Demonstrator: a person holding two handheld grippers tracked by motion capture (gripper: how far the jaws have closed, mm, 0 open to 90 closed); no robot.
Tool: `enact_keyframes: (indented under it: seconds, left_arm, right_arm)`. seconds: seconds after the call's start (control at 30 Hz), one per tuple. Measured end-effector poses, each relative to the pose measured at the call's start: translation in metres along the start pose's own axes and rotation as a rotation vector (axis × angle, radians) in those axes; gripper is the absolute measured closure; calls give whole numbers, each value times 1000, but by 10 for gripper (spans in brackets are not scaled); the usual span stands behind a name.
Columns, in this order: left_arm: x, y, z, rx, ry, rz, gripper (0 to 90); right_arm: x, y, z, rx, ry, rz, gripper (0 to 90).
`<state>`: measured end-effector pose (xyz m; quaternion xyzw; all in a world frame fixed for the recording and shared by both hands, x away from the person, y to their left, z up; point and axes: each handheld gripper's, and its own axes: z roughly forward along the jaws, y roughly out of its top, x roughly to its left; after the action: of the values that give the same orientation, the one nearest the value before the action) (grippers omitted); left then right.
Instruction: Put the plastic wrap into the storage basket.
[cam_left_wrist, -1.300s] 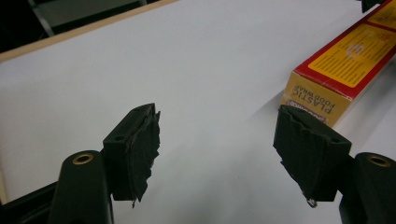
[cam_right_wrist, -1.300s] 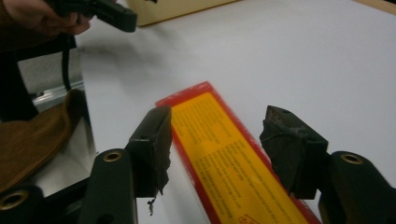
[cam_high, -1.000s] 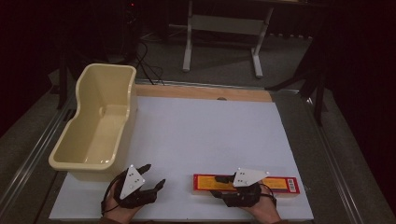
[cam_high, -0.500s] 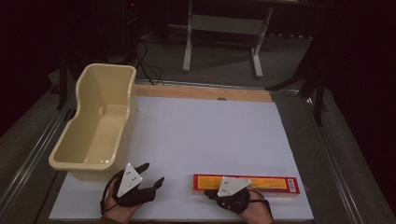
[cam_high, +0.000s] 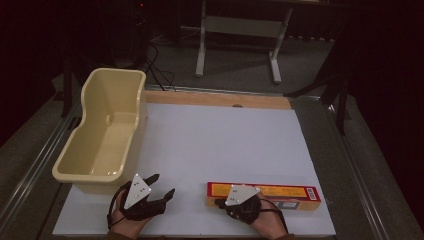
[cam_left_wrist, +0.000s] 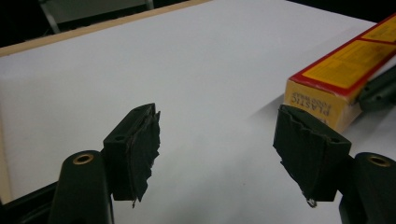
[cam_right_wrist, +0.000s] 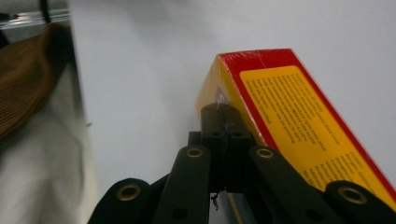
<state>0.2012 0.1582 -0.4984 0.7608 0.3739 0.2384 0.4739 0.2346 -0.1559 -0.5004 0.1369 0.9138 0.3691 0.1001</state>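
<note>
Your long red and yellow box (cam_high: 270, 195) lies flat on the white bench (cam_high: 220, 145), near the front edge on your right side. It has not been lifted yet.

Your right gripper (cam_right_wrist: 223, 116) sits at the left end of the box, up against its near side. Its fingers look pressed together with nothing between them, so the box is not held. They are beside the box, not around it.

Your left gripper (cam_left_wrist: 224, 140) rests on the bench, well apart from the box. Its fingers (cam_left_wrist: 137, 149) are spread wide and hold nothing. From there you can see the end of the box off to one side.

The cream tub (cam_high: 100, 135) stands on the left side of the bench and has nothing in it.

So I think almost all of the job is left. If the box is meant to go in the tub, you have to grab it, carry it across and put it in.
</note>
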Motion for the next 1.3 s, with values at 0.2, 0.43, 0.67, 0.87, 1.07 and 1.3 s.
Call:
enact_keyframes:
  seconds: [0.2,0.43,0.67,0.87,1.07,1.3]
  left_arm:
    - [-2,0,1,5,-4,9,310]
    - [-3,0,1,5,-6,13,312]
    - [-2,0,1,6,-4,12,313]
    - [-3,1,1,5,-6,17,313]
    - [-2,0,1,5,-5,8,313]
    - [-3,0,2,12,-7,10,310]
  right_arm:
    - [4,-2,10,55,40,-13,897]
    - [5,5,23,119,-13,-57,897]
    - [-19,15,35,119,-103,0,897]
    - [-41,21,37,97,-169,70,897]
    - [-46,20,22,-6,-37,121,830]
    - [-55,9,-20,-18,-26,131,741]
